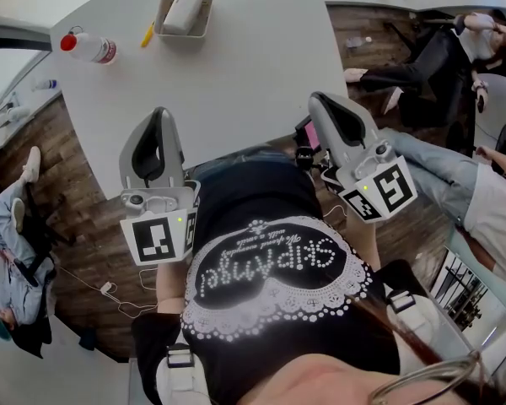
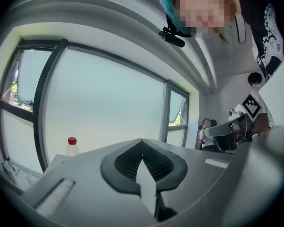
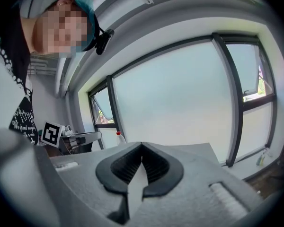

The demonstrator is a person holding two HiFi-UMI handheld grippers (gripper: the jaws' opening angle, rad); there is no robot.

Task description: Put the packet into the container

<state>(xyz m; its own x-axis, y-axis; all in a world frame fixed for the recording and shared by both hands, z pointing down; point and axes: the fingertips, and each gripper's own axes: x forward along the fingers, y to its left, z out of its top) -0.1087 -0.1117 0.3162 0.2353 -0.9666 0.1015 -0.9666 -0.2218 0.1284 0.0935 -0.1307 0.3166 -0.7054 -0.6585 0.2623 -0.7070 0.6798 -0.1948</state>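
A white packet [image 1: 182,11] lies inside a grey container [image 1: 161,17] at the far side of the white table [image 1: 236,83]. My left gripper [image 1: 158,113] hovers over the table's near edge, jaws shut with nothing between them. Over the near right edge, my right gripper [image 1: 320,99] is shut and empty too. Both stand well short of the container. In the left gripper view the ribbed pads [image 2: 154,162] meet at the tip, and in the right gripper view the pads [image 3: 154,167] also touch. Neither gripper view shows the packet or container.
A clear bottle with a red cap [image 1: 88,47] lies at the table's far left, and a small yellow object [image 1: 147,35] rests beside the container. People sit to the right [image 1: 430,57] and lower left [image 1: 13,226] on the wooden floor. Large windows [image 2: 104,103] lie beyond the table.
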